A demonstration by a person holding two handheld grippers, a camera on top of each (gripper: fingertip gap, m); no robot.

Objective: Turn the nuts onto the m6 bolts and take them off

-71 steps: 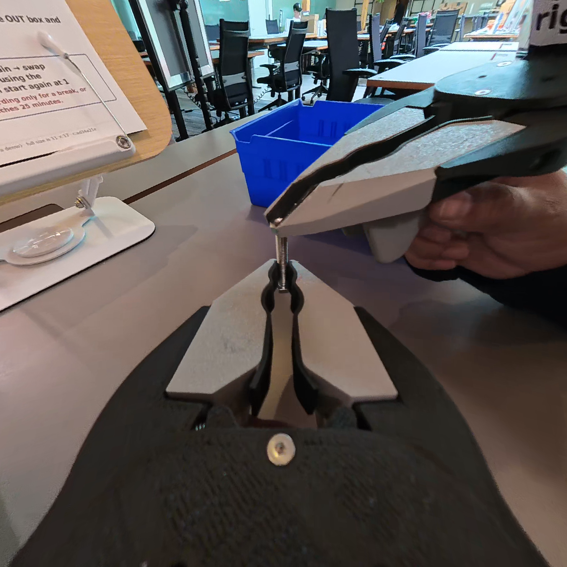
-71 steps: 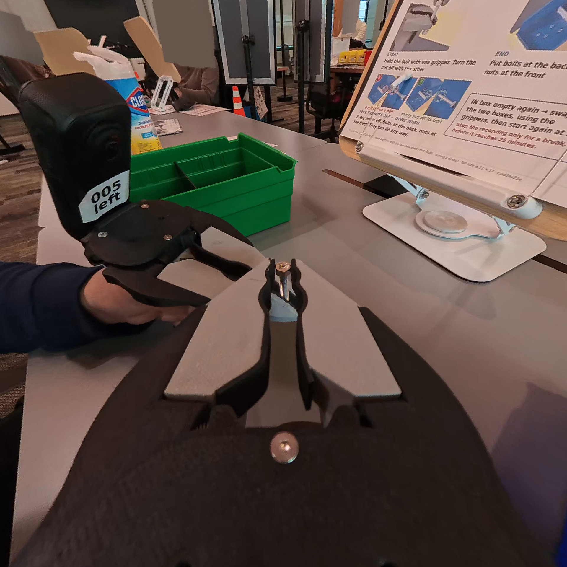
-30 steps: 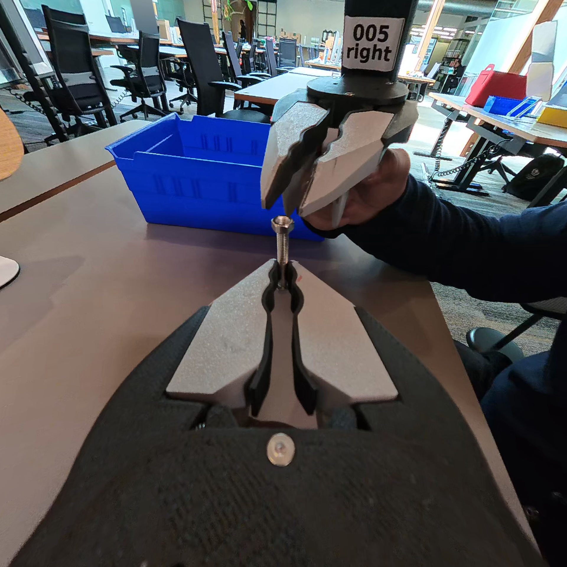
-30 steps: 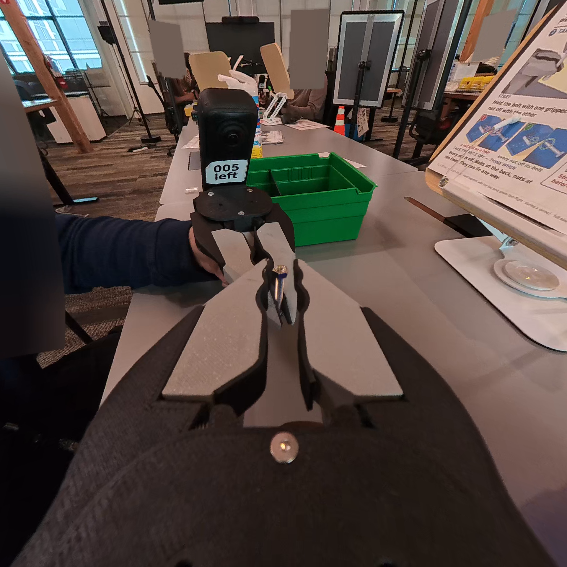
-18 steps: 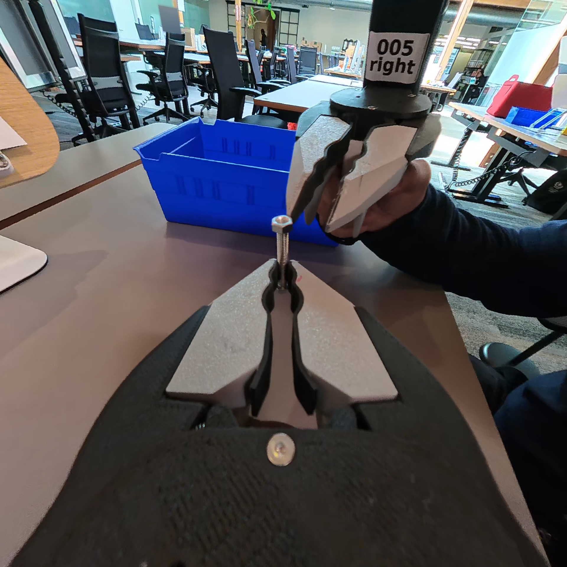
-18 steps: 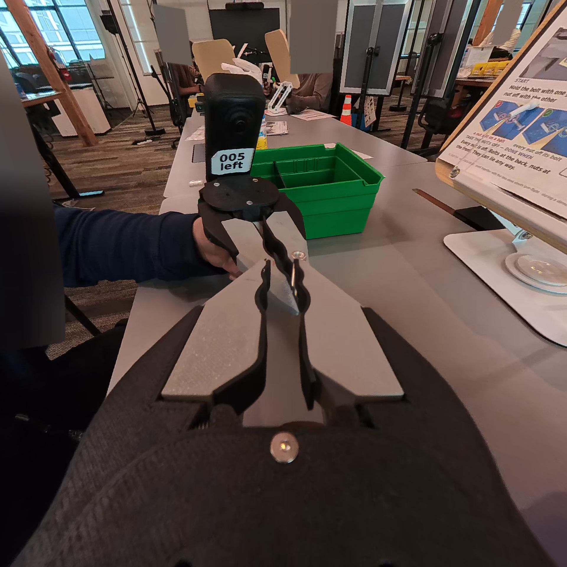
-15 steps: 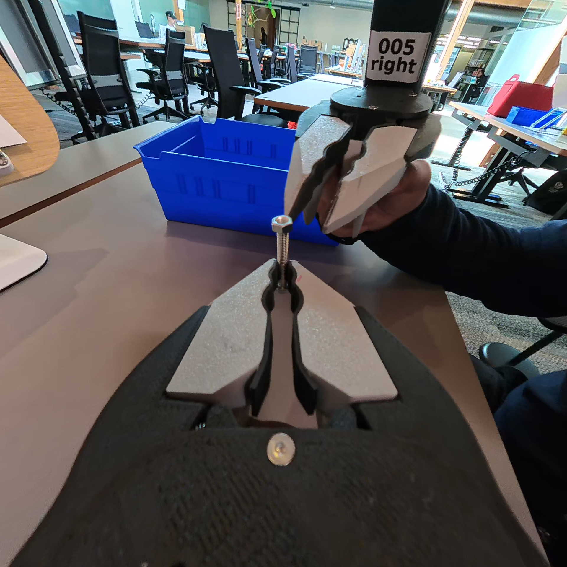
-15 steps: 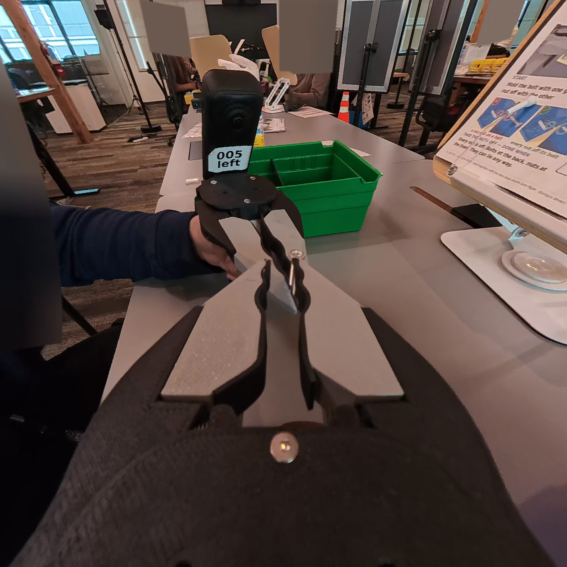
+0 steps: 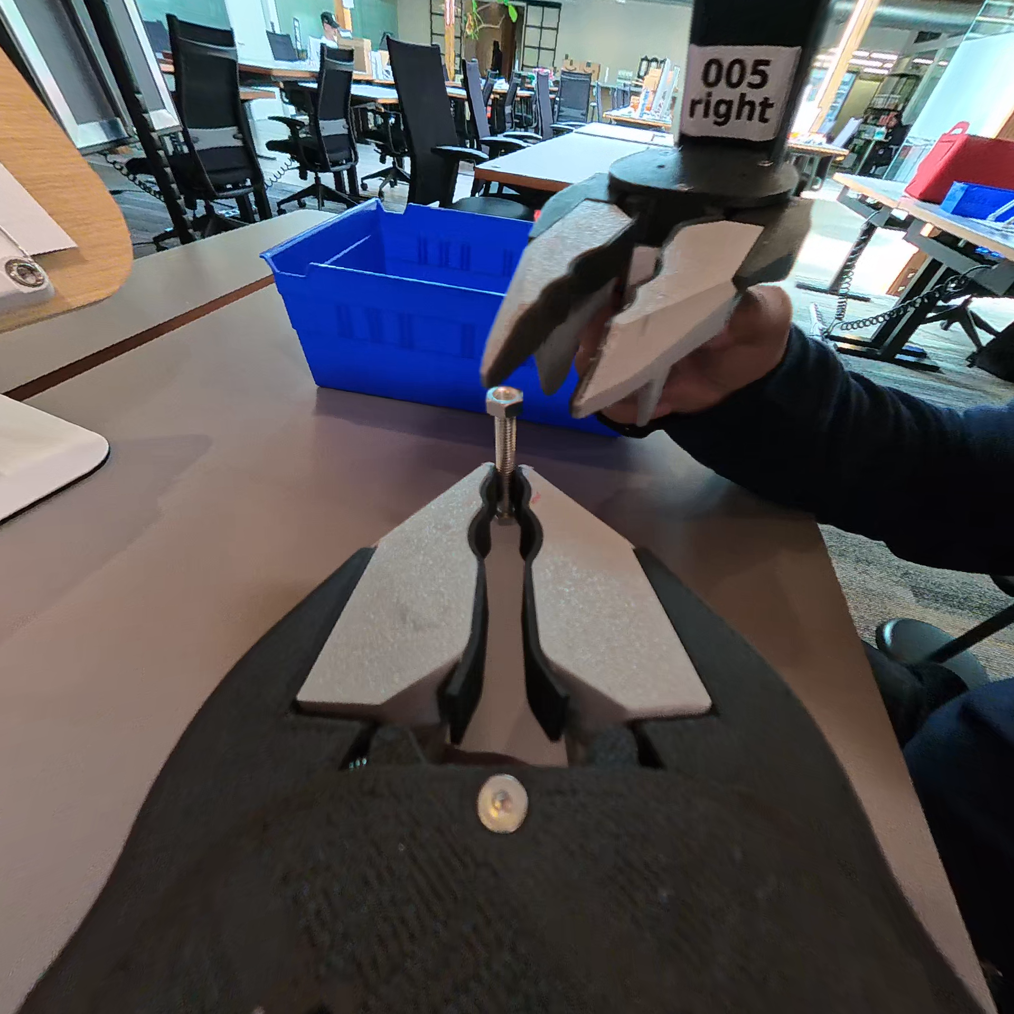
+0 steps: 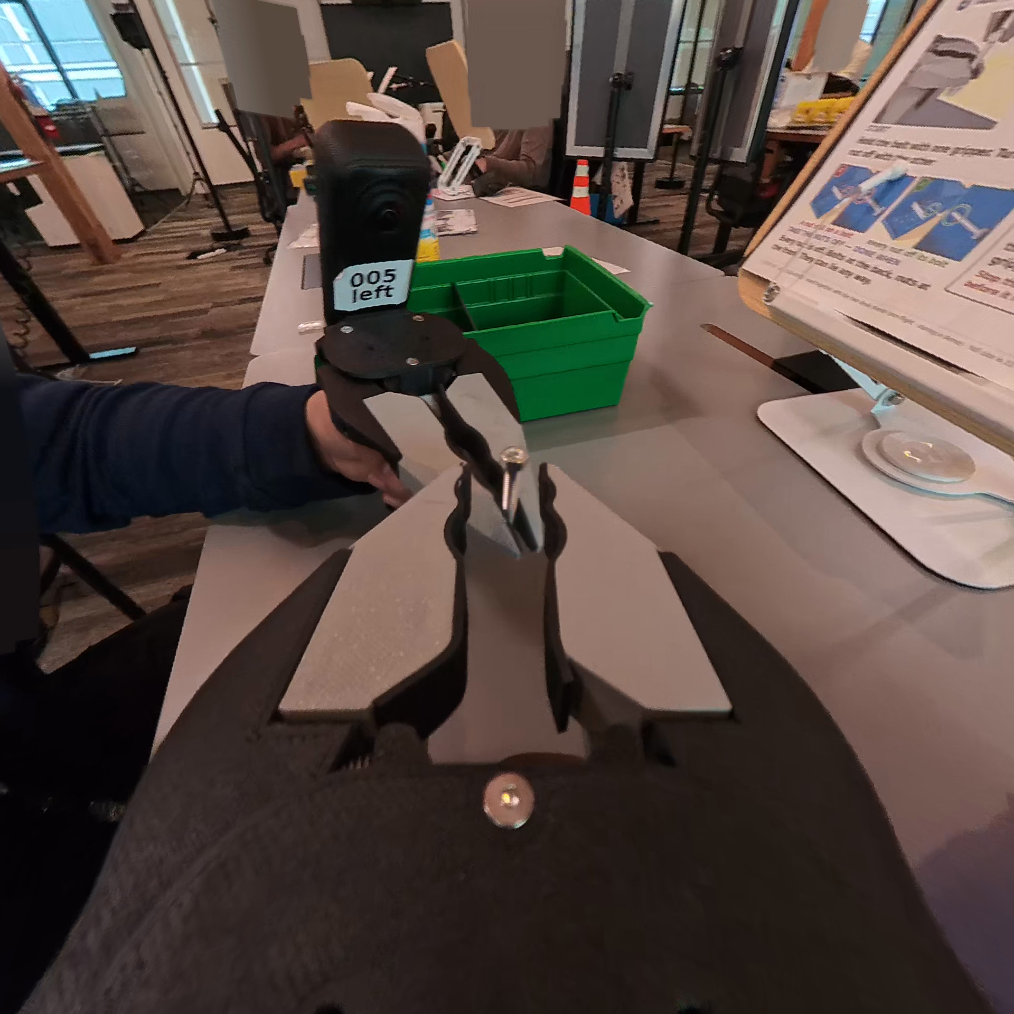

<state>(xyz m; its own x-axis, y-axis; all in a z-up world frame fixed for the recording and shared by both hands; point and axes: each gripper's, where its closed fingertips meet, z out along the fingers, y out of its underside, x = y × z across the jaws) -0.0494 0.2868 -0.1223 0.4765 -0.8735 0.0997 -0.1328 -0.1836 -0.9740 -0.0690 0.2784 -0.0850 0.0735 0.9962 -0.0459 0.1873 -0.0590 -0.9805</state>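
Observation:
My left gripper is shut on the lower end of a steel bolt and holds it upright above the grey table. A hex nut sits at the bolt's top end. My right gripper hangs just above and right of the nut, jaws apart and empty. In the right wrist view my right gripper is open, with the nut and bolt showing between its fingertips, not gripped. The left gripper holds the bolt from behind.
A blue bin stands on the table behind the bolt. A green divided bin stands behind the left gripper. An instruction board on a white base stands to the right. Office chairs and desks stand farther off. Less than 4 cm separates the two grippers' tips.
My right gripper has opened wider and shifted sideways, then back close above the nut. The left gripper has kept its hold on the bolt.

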